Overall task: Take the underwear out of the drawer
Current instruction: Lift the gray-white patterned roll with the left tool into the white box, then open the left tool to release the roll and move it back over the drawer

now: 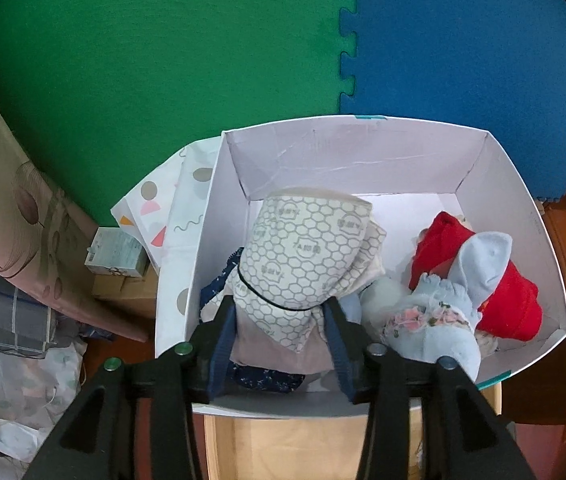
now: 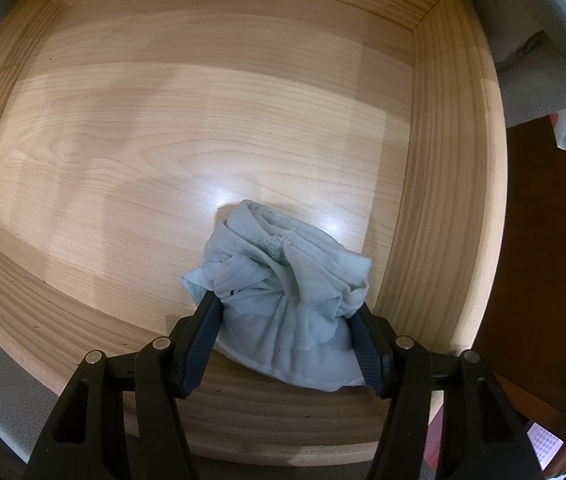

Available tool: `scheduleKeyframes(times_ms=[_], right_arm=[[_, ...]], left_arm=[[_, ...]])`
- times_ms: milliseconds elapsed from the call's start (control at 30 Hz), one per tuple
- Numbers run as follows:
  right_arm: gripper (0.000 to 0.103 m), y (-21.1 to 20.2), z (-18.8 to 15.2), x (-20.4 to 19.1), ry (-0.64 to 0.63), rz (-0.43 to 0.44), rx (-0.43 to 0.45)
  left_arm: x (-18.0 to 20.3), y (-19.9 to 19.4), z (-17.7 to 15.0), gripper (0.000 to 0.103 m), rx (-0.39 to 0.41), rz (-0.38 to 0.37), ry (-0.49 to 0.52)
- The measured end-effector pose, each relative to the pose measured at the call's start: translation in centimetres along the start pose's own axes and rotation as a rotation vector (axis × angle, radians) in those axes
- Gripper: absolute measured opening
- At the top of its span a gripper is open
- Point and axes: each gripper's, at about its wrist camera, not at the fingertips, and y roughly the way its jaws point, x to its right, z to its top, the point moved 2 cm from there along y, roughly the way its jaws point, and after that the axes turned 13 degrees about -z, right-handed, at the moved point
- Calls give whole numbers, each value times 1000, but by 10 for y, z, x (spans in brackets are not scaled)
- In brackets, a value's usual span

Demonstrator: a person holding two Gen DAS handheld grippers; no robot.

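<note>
At the lower centre of the wooden drawer (image 2: 203,120), the right gripper (image 2: 283,320) pinches pale blue underwear (image 2: 283,280), best lifted straight up, while the left gripper (image 1: 281,316) clamps a honeycomb-print bundle (image 1: 303,256) over the white box (image 1: 363,152).

The left tool (image 1: 281,312) hides the lower part of the honeycomb-print garment (image 1: 307,256). The dark blue floral cloth (image 1: 267,378) is mostly buried beneath it. Print on the small box (image 1: 117,256) at mid-left is too small to read.
</note>
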Motion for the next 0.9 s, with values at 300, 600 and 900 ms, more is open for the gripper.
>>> scheduleKeyframes(times_ms=[300,600,900], right_arm=[[59,0,0,0,-1,0,1],[59,-1,2,0,-2,-2,0],[58,-1,2,-1,-5,-4,-2]], left_arm=[[1,-14,-4,49,22,-40,21],[-4,-55,-8,54,85,-40,24],[-26,-85,-65,54,79,-96,-22]])
